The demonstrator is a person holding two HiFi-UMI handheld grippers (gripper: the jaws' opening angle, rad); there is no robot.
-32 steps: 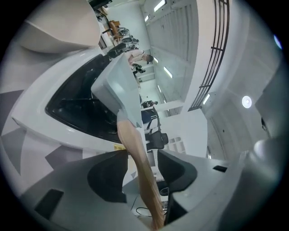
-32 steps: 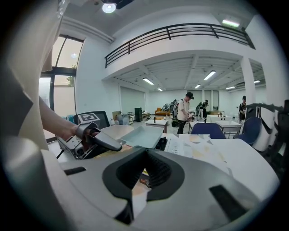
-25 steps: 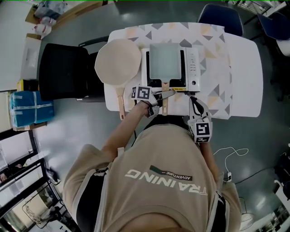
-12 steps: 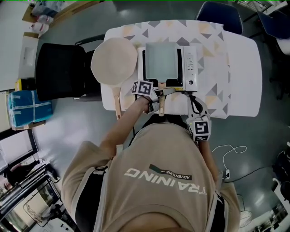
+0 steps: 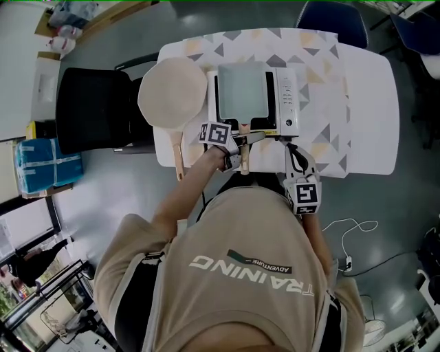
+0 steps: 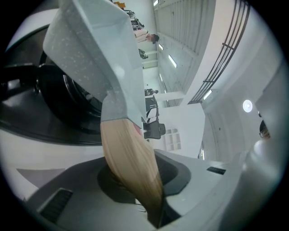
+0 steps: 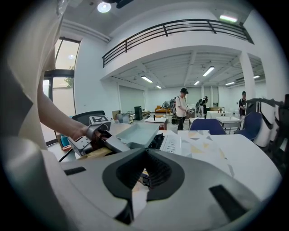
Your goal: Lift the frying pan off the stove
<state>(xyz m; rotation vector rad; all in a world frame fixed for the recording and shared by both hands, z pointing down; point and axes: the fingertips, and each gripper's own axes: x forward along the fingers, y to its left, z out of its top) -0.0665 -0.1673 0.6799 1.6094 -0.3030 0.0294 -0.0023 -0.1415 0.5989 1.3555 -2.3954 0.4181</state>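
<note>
A square grey frying pan (image 5: pixel 240 89) sits on a white portable stove (image 5: pixel 291 103) on the table. Its wooden handle (image 5: pixel 245 146) points toward me. My left gripper (image 5: pixel 247 139) is at the handle, jaws closing, with the handle wedged between them. In the left gripper view the handle (image 6: pixel 128 158) runs down from the pan (image 6: pixel 90 49) into the jaw gap of the left gripper (image 6: pixel 142 185). My right gripper (image 5: pixel 292 148) hovers at the table's front edge beside the stove, jaws together and empty. The right gripper view shows the pan (image 7: pixel 135 133) and left gripper (image 7: pixel 97 131).
A round beige pan (image 5: pixel 173 93) with a wooden handle lies on the table (image 5: pixel 364 103) left of the stove. A black chair (image 5: pixel 96 110) stands to the left, a blue chair (image 5: pixel 330 17) behind the table. People stand far back in the room.
My left gripper has settled on the pan's handle and its jaws have narrowed around it. The view shifted slightly; the pan stays on the stove. The right gripper has hardly moved.
</note>
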